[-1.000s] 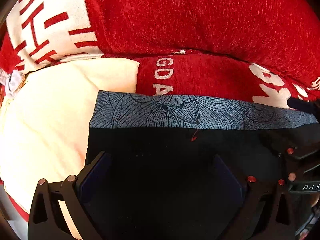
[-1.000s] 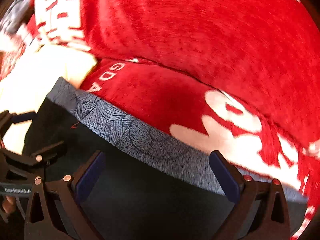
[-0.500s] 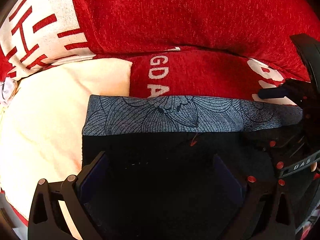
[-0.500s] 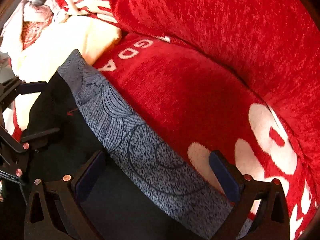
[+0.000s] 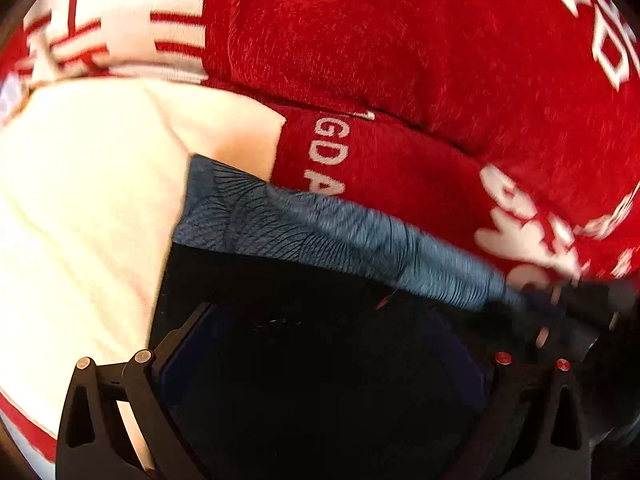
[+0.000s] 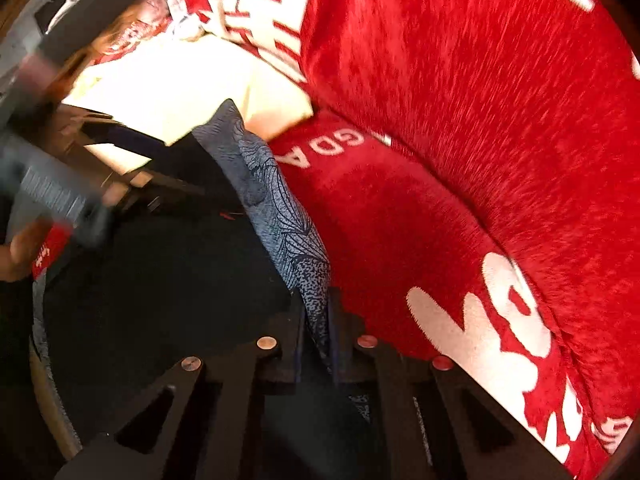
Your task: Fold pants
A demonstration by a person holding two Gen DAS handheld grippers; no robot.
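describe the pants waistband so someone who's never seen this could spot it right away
Start at the big red cushions with white lettering. Black pants lie in front of them; the waistband is the strip along the pants' edge beside the red. It alone is blue-grey with dark petal line patterns, and the right gripper pinches one end.

Left black plastic two-finger gripper (image 5: 324, 360): angular skeletal frame with triangular cut-outs, dark navy pads (image 5: 180, 360) on the inner faces, silver screw heads on its left finger, red ones on its right.

Right black plastic two-finger gripper (image 6: 316, 344): same triangular cut-outs, copper-toned screws left, red right. Bare skin of a hand (image 6: 16, 252) shows far left, blurred.
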